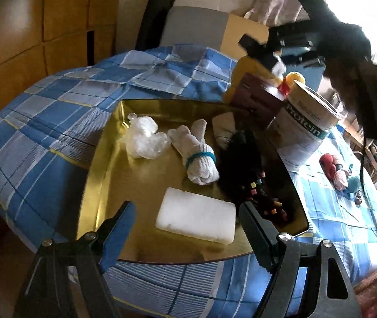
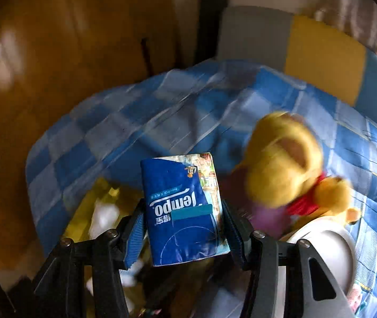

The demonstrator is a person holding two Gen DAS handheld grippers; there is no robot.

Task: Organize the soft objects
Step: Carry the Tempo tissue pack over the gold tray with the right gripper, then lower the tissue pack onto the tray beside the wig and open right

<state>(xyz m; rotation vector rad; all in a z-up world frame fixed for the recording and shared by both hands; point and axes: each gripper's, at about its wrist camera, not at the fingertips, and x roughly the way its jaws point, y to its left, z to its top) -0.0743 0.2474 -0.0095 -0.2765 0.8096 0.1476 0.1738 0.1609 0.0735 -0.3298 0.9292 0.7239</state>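
Two hand-held grippers: right clamped on blue tissue pack, left wide, seemingly empty, above white sponge.

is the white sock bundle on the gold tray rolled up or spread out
Rolled up. The white sock bundle lies on the gold tray as a tight roll, cinched by a blue band around its middle.

Gold tray, blue-checked cloth — blue tissue pack, yellow plush
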